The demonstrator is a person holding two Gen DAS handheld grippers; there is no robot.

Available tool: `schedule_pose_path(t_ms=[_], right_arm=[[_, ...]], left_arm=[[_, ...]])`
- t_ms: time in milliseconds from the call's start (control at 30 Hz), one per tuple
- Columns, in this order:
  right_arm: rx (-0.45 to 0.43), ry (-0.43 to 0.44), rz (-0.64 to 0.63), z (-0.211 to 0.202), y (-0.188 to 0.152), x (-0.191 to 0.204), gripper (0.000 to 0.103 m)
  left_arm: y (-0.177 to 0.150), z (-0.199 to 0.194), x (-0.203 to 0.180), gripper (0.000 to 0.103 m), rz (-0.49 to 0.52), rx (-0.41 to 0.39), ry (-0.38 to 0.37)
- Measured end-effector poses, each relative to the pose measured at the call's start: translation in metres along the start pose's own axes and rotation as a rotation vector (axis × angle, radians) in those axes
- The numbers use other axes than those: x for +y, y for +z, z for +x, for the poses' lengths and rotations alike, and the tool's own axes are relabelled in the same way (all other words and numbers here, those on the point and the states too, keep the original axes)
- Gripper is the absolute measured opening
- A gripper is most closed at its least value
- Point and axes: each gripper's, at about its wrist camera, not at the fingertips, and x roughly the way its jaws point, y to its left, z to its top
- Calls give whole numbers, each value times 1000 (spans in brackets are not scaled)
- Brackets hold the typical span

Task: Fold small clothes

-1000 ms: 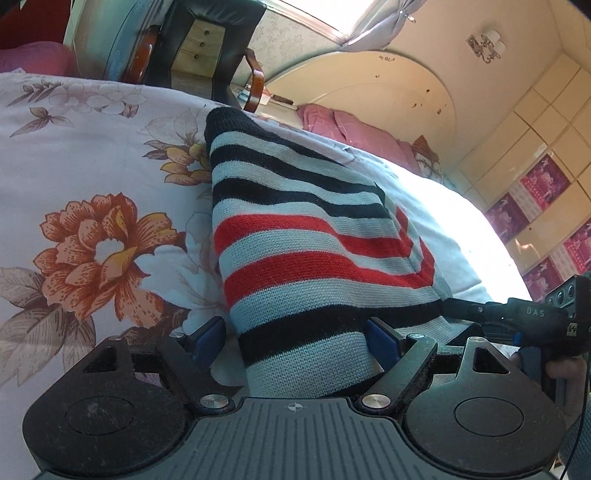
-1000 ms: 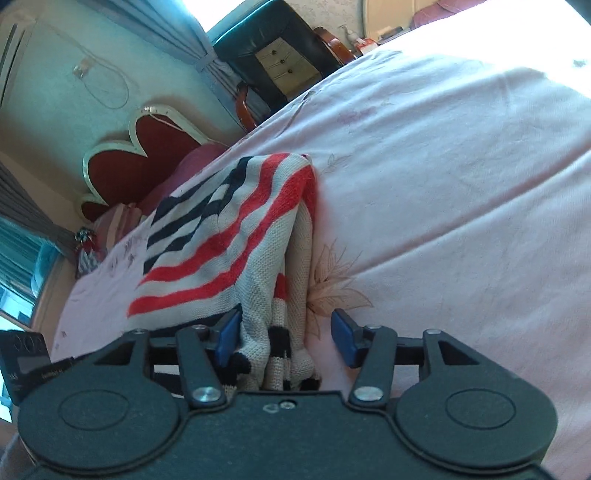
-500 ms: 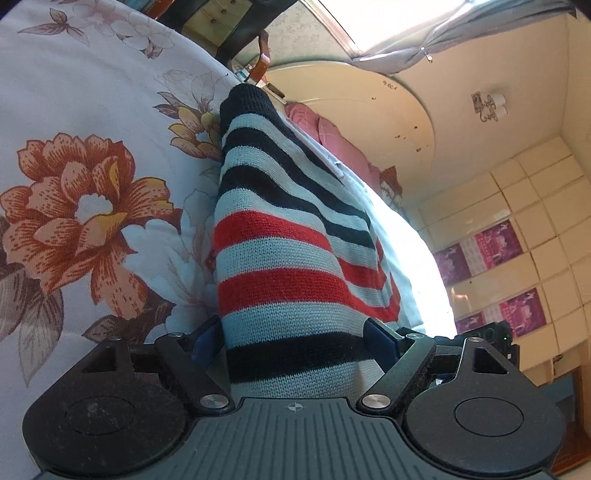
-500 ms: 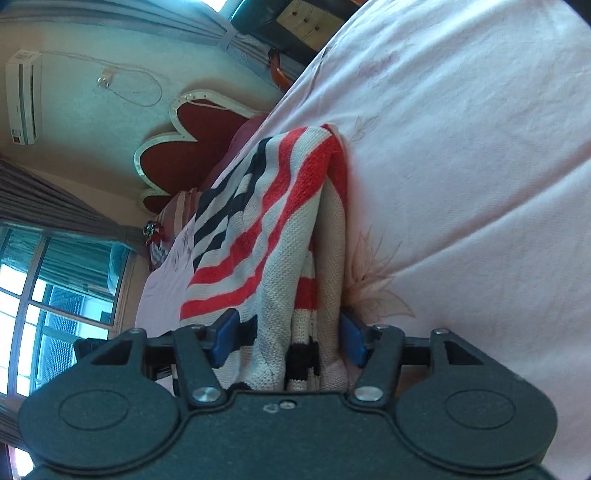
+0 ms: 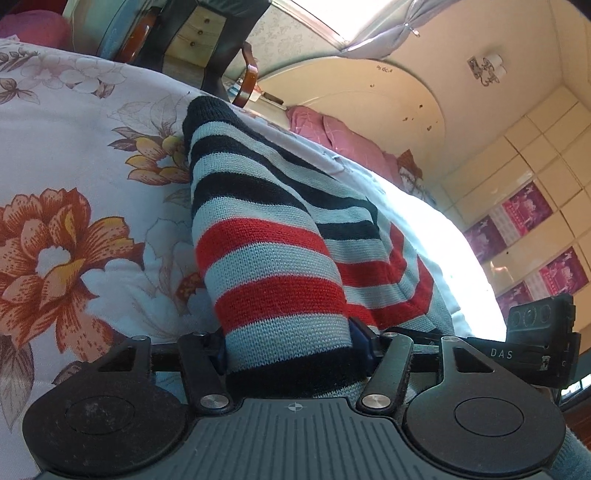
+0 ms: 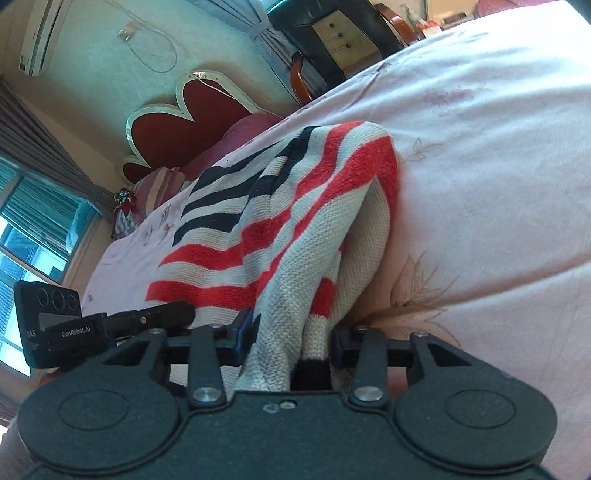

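A small knitted sweater (image 5: 273,254) with grey, red and black stripes lies on the floral bed sheet (image 5: 74,206). My left gripper (image 5: 291,350) is shut on its near edge, the knit bunched between the blue pads. In the right wrist view the same sweater (image 6: 295,229) is folded over and lifted at the near end. My right gripper (image 6: 291,336) is shut on that bunched edge. Each gripper shows in the other's view, the right one (image 5: 532,343) beside the left, the left one (image 6: 92,325) beside the right.
The bed spreads wide around the sweater (image 6: 480,166). A dark chair and a small drawer unit (image 5: 199,29) stand past the far edge. Pink pillows (image 5: 343,136) lie by a cream headboard. A red heart-shaped headboard (image 6: 188,114) is at the other side.
Both grippers have closed from open onto the sweater's near edge. The knit now bunches narrower between the pads and lifts off the sheet.
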Motion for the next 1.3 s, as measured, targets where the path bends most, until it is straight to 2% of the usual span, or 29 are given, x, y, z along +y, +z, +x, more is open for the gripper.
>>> schedule_pose_path(t_ms=[367,533,800,1033,1300], right_arm=[[-61,-31,-106,-26,-6,42,33],[-85,-48,-132,-45,-17,63,33],[-122,-60,-182,-52,-25,121,33],[-124,-41,-245,-35,-44,177,33],[-98,-10,-252,21,-75,234,33]], left_arm=[[11,-34,-24,53,54,-43,-28],[5,-64,-30,53,75,-63,-48],[-6,-124,-30,53,99,-112,-51],[-22,-189,-1,53,96,-149,-18],[-45,-247,67,53,82,-158,55]])
